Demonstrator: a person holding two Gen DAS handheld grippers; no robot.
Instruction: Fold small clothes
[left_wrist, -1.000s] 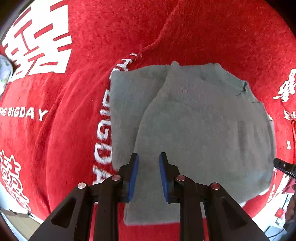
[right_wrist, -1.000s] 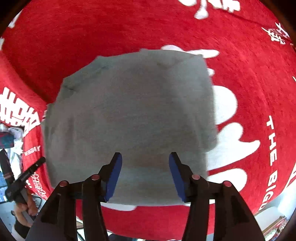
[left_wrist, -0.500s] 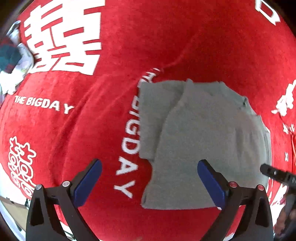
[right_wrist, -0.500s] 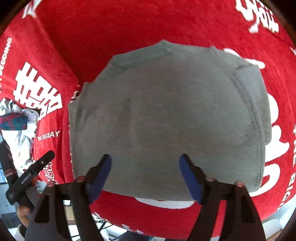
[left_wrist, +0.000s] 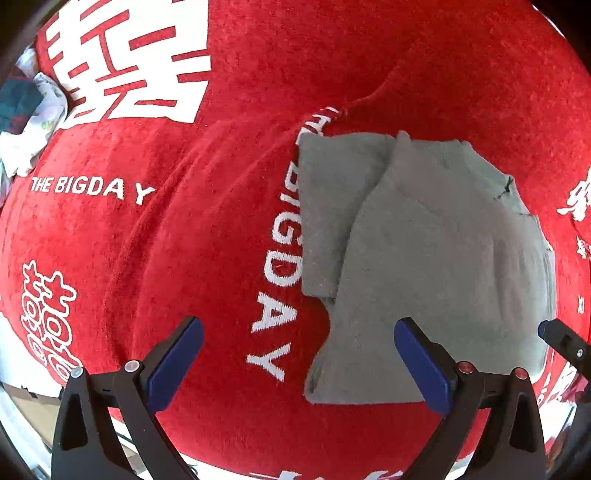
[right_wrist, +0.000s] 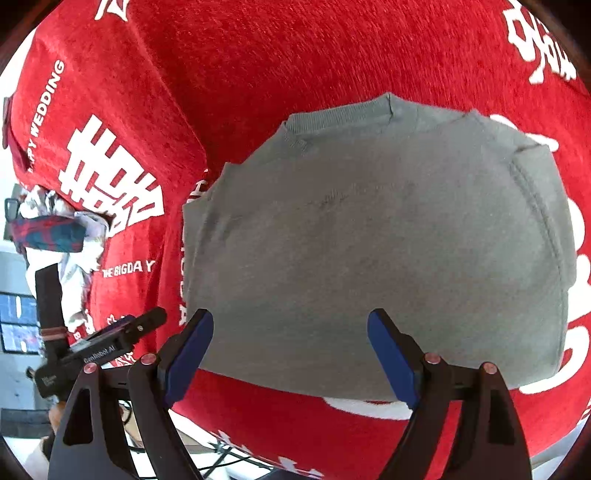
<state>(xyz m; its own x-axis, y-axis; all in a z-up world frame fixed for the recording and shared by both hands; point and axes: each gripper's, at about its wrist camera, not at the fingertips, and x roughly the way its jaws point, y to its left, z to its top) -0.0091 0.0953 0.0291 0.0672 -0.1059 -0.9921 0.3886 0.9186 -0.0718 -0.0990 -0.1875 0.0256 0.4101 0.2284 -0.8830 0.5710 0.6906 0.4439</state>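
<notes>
Garment: a small grey top (left_wrist: 436, 258), folded, lay flat on a red cloth (left_wrist: 184, 240) printed with white characters and the words "THE BIGDAY".
Garment's place, left wrist view: it filled the area from 1 to 4 o'clock, one folded layer overlapping another along a slanted edge.
Garment's place, right wrist view: it (right_wrist: 376, 236) took up the centre, ribbed neckline toward 12 o'clock.
Left tongs: the left gripper (left_wrist: 295, 365) hung above the cloth with jaws spread wide, having just been opening, nothing between them; its right finger stood over the garment's near corner.
Right tongs: the right gripper (right_wrist: 291, 354) was wide too, having just been opening, above the garment's near edge and gripping nothing.
Other clothes: a heap of patterned fabric (right_wrist: 55, 229) sat at 9 o'clock in the right wrist view, at the cloth's edge.
</notes>
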